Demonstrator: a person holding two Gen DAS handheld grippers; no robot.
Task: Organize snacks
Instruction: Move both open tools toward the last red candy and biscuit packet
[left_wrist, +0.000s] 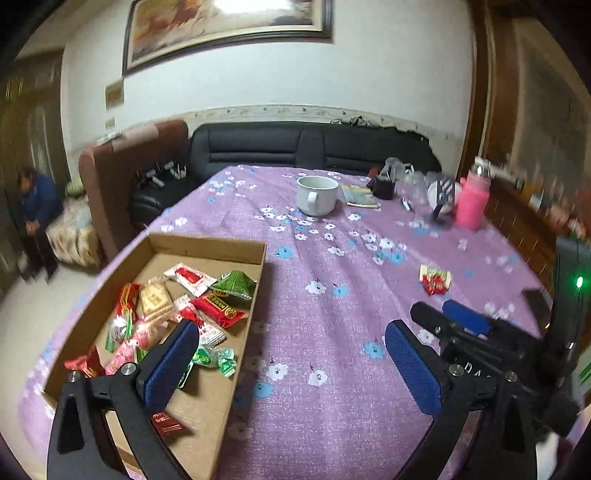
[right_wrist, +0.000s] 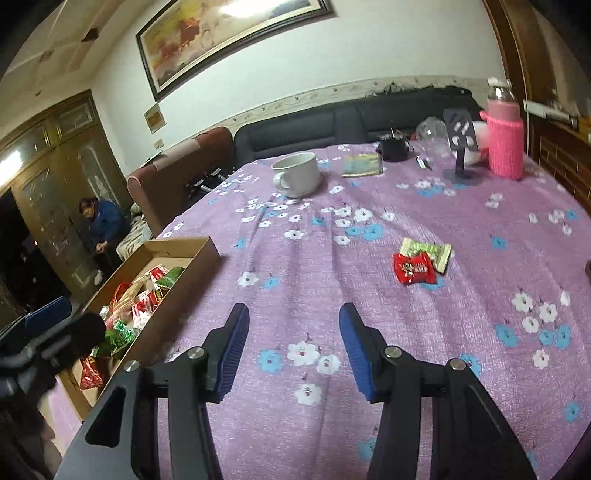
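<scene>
A shallow cardboard box (left_wrist: 207, 244) (right_wrist: 181, 244) sits at the left of the purple flowered tablecloth (left_wrist: 325, 332) and holds several wrapped snacks (left_wrist: 207, 302). Two loose snacks lie on the cloth to the right: a red packet (right_wrist: 413, 268) overlapping a green-and-white one (right_wrist: 430, 250), which appear together as a small red and pale heap (left_wrist: 436, 280) in the left wrist view. My left gripper (left_wrist: 291, 332) is open wide and empty, its left finger over the box. My right gripper (right_wrist: 293, 310) is open over bare cloth, short of the loose snacks, with nothing between its fingers.
At the table's far end stand a white mug (left_wrist: 317, 195) (right_wrist: 295, 173), a booklet (right_wrist: 362, 164), a black cup (right_wrist: 393, 147), a phone stand (right_wrist: 461, 147) and a pink-sleeved bottle (left_wrist: 472, 201) (right_wrist: 504, 144). A dark sofa (left_wrist: 295, 144) lies behind. A person sits at far left (left_wrist: 35, 206).
</scene>
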